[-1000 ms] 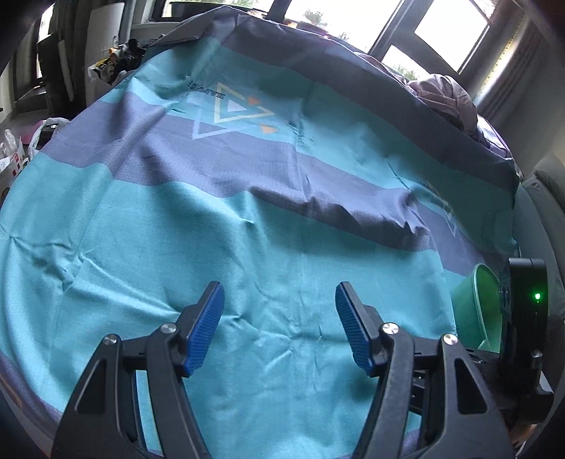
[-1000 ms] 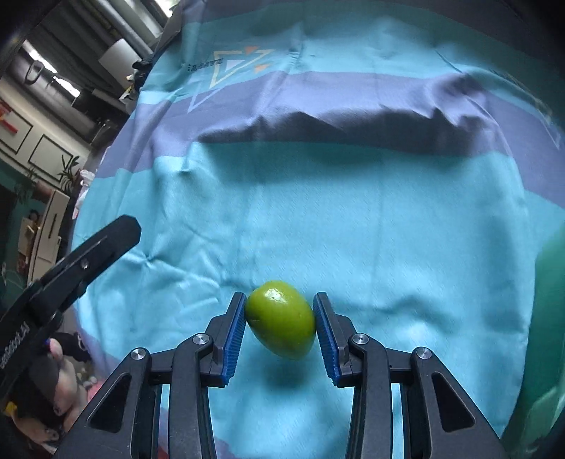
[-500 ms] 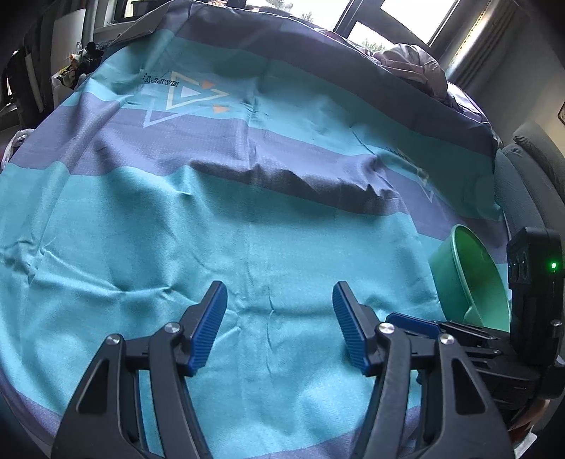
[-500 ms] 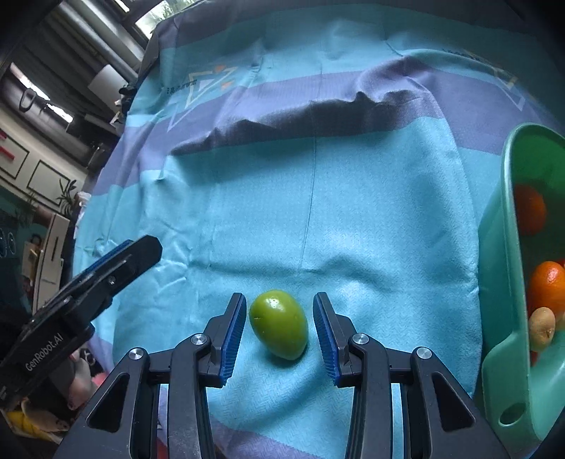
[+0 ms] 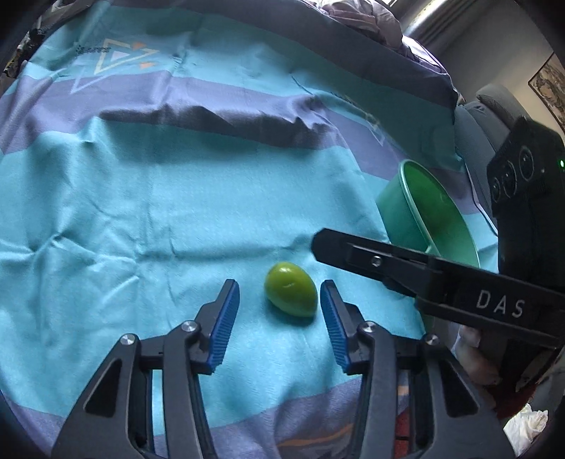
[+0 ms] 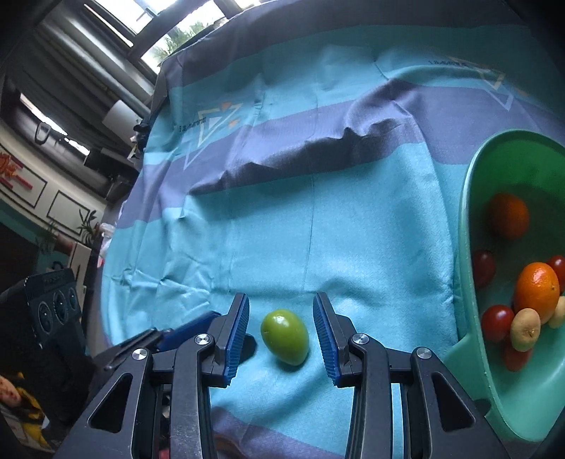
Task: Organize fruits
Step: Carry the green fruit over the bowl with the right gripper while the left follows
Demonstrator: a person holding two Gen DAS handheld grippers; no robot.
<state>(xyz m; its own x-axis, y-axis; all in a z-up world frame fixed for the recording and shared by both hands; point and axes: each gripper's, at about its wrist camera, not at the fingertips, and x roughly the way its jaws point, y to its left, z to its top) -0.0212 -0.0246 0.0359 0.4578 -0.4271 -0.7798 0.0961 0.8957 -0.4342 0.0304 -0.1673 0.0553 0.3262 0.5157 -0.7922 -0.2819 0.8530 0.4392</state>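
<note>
daylight from window (image 6: 169,39) | fisheye-bent, dark corners | slight blur, perhaps motion

Home, living/bedroom type space. Striped teal-purple cloth (image 5: 148,197) with triangle logo spread over soft surface, rumpled bedding heap (image 5: 356,14) at 12 o'clock. Grey upholstered chair (image 5: 491,116) at 2 o'clock, framed picture (image 5: 549,88) on wall beyond. Windows (image 6: 169,31) with greenery outside at 11 o'clock, wall panels and potted plants (image 6: 84,222) at 9 o'clock.
</note>
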